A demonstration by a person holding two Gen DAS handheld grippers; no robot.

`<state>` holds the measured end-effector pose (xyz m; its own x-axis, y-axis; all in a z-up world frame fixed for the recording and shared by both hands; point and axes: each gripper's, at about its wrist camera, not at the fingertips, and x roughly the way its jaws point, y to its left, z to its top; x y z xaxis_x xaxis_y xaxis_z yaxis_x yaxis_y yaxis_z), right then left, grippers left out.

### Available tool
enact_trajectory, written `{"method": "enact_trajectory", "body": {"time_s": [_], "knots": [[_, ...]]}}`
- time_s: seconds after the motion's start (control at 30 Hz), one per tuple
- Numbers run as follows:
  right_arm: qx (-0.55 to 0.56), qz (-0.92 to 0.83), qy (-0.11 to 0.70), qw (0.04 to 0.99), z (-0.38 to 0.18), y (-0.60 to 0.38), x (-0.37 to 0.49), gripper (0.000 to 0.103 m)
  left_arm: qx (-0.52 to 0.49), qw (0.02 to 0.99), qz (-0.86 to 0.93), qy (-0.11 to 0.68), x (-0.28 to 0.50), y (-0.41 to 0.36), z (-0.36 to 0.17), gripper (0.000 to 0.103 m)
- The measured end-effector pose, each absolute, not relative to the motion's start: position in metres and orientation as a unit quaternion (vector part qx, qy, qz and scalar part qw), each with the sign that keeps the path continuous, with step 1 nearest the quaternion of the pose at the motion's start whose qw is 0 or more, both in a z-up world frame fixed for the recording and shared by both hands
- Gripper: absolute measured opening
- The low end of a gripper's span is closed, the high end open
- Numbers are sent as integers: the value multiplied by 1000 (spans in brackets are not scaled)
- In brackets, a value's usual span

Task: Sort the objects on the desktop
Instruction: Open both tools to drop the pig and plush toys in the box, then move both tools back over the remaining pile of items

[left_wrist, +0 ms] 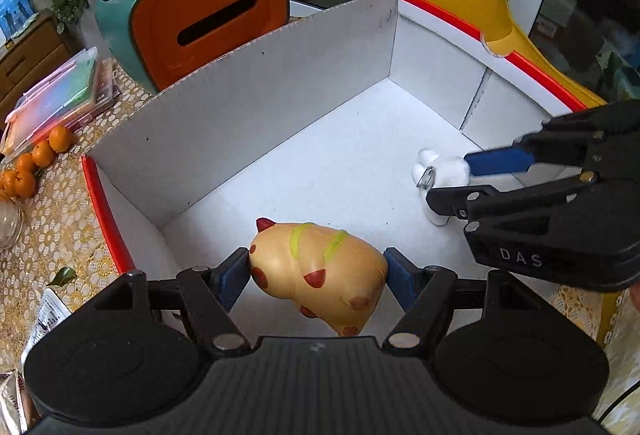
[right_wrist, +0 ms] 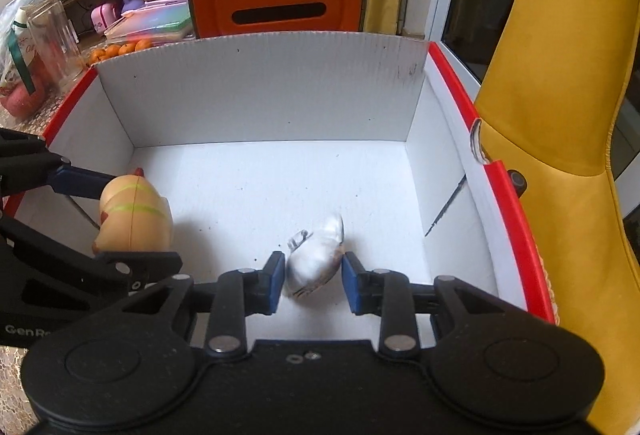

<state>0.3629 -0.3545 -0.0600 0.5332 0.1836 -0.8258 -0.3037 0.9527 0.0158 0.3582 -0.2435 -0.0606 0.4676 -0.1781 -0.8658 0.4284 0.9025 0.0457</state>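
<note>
A white cardboard box point(left_wrist: 256, 107) with red rims fills both views point(right_wrist: 260, 91). My left gripper point(left_wrist: 318, 273) is shut on a tan toy figure point(left_wrist: 320, 267) with red spots and green stripes, held over the box's near left part; it also shows in the right wrist view point(right_wrist: 134, 215). My right gripper point(right_wrist: 314, 275) is closed around a small white plush keychain toy point(right_wrist: 316, 261) with a metal clip, low over the box floor. The plush toy point(left_wrist: 440, 171) and the right gripper point(left_wrist: 456, 179) show at the right of the left wrist view.
A green and orange tissue box point(left_wrist: 208, 19) with pens on top stands behind the box. Coloured plastic cases point(left_wrist: 60, 95) and several tangerines point(left_wrist: 36, 159) lie on the lace tablecloth at left. A glass jar point(right_wrist: 52, 35) stands far left. A yellow chair point(right_wrist: 560, 115) is at right.
</note>
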Motion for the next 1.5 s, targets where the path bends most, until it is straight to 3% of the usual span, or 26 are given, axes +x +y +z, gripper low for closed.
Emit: {"method": "enact_trajectory", "body": {"time_s": [0.17,0.23,0.47,1.5], "knots": [[-60,136,451,880,-54,-359,359,48,130,853,-180,473,354,-243,-58,73],[-54,137,444,884,-50,-362,355,56,121,855,-181,470,352,-240,-56,80],[-44,139,422,895,-30,-371,340,61,108,866,-186,452,341,-235,-42,84],[-15,214,332,919,59,-310,205,64,44,930,-132,340,175,-132,59,84]]}}
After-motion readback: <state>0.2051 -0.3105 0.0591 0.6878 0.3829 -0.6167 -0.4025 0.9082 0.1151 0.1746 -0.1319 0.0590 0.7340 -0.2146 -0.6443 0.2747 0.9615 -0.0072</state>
